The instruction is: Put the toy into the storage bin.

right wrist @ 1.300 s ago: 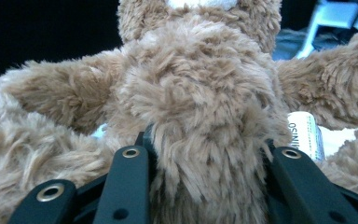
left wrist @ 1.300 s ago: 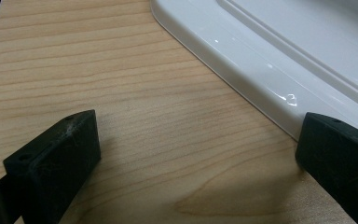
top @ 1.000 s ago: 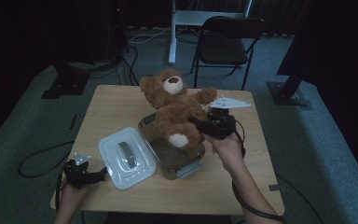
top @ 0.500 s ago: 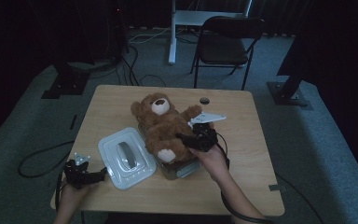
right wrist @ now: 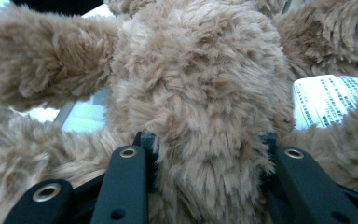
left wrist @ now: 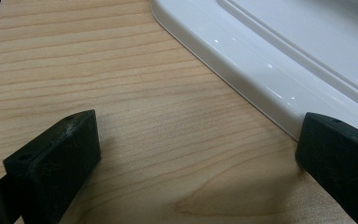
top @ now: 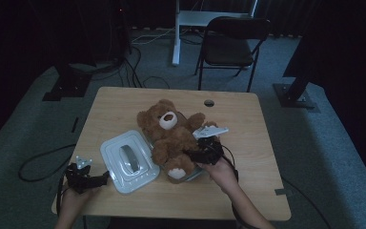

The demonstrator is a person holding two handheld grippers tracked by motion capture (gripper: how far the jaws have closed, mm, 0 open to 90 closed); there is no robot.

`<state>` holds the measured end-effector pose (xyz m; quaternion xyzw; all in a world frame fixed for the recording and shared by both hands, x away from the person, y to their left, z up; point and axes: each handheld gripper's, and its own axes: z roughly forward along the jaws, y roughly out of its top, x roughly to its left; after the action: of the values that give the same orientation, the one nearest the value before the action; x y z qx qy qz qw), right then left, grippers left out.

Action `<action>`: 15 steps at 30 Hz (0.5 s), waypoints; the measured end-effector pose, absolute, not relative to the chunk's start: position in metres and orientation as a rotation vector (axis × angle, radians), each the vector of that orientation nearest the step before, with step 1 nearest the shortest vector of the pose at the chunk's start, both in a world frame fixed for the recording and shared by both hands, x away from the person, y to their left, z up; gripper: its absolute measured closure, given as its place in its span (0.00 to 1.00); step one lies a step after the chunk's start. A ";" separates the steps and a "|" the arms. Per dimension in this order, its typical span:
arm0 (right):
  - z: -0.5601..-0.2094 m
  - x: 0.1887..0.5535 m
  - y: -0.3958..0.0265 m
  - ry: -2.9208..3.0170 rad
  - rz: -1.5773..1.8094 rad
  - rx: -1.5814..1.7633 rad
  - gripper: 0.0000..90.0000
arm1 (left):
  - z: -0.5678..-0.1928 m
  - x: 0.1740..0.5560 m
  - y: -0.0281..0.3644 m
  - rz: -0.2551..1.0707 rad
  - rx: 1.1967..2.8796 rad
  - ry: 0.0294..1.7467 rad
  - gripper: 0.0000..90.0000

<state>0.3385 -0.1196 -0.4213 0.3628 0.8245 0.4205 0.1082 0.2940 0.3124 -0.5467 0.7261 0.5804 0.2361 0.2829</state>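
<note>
Brown teddy bear (top: 171,138) being held over a clear container (top: 193,174) largely hidden beneath it, right gripper (top: 198,155) clamped on its body, printed sheet (right wrist: 328,98) too small to read, left gripper (top: 88,181) resting with jaws apart beside white lid (top: 128,160).

Dim lab or studio: black curtains, stand bases (top: 62,88), floor cables (top: 138,71), folding chair (top: 231,45), carpet, wooden table (top: 248,124).

A dim room with dark walls. Grey carpet (top: 314,143) covers the floor, crossed by black cables (top: 38,160). Beyond the light wooden tabletop (top: 257,143) stands a black folding chair (top: 228,45), beside a white table leg (top: 176,33).
</note>
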 end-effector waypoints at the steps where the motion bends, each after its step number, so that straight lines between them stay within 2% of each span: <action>1: -0.422 0.339 -0.123 2.420 1.243 1.078 0.68 | -0.547 0.294 0.312 0.633 1.946 1.553 0.00; 9: -0.428 0.335 -0.127 2.386 1.257 1.093 0.63 | -0.547 0.294 0.312 0.629 1.942 1.556 0.00; 12: -0.426 0.334 -0.123 2.406 1.238 1.070 0.59 | -0.547 0.294 0.312 0.630 1.942 1.556 0.00; 15: -0.424 0.335 -0.123 2.421 1.250 1.087 0.51 | -0.547 0.294 0.312 0.632 1.945 1.554 0.00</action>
<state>0.3352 -0.1227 -0.4238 0.3687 0.8208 0.4237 0.1040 0.2940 0.3124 -0.5466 0.7264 0.5803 0.2360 0.2826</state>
